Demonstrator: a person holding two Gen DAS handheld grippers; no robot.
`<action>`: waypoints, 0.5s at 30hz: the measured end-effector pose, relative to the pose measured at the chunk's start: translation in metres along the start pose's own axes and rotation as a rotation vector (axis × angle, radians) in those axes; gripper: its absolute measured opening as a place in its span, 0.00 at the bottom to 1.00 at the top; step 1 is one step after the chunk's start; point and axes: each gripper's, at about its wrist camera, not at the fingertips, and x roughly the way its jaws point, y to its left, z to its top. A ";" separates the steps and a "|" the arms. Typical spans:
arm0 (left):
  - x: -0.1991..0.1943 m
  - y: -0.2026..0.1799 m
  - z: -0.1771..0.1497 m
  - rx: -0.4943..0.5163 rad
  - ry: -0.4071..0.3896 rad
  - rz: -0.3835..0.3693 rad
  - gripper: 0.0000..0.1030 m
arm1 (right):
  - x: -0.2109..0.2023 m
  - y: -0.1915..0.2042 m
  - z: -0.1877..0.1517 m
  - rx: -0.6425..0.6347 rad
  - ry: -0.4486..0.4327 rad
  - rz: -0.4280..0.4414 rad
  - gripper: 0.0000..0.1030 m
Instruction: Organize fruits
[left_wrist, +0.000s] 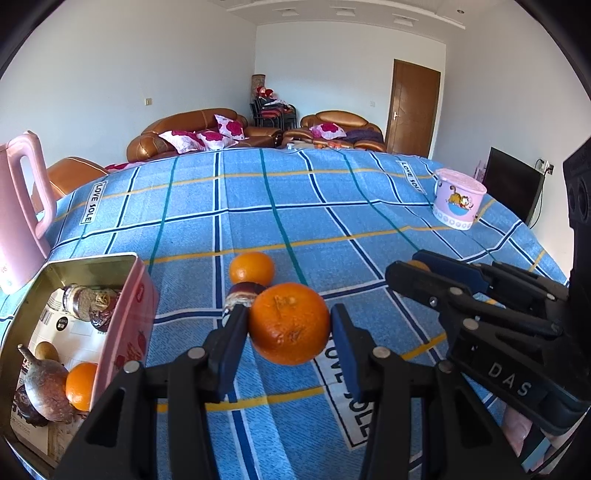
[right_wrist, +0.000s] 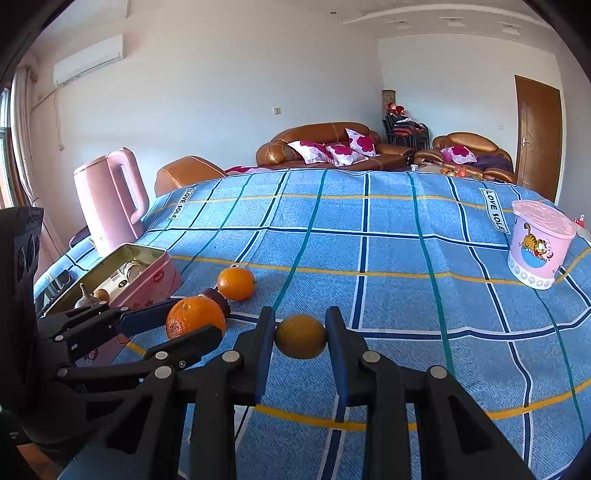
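Left wrist view: the left gripper (left_wrist: 290, 334) has its jaws grasping a large orange (left_wrist: 289, 323) just right of the open tin (left_wrist: 122, 317), which already holds fruit. Judged step: carrying it over the tin's near wall, a short move left.

Right wrist view: the right gripper (right_wrist: 301, 338) has its jaws clenched on a small yellowish fruit (right_wrist: 300, 336), well right of the tin, over bare tabletop (right_wrist: 388, 295); another orange (right_wrist: 235, 283) lies near the tin.

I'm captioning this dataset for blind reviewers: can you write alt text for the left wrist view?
The left gripper brackets a large orange on a blue plaid tablecloth, fingers at both sides. Behind it lie a dark purple fruit and a second orange; an open pink tin at left holds more fruit, and the right gripper enters from the right.
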 end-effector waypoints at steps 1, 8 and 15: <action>-0.001 0.001 0.000 -0.002 -0.004 0.001 0.46 | -0.001 0.001 0.000 -0.002 -0.003 0.001 0.29; -0.005 0.005 0.000 -0.020 -0.026 0.003 0.46 | -0.004 0.001 0.000 -0.012 -0.028 0.007 0.29; -0.013 0.005 -0.001 -0.018 -0.066 0.012 0.46 | -0.010 0.003 0.000 -0.021 -0.053 0.013 0.29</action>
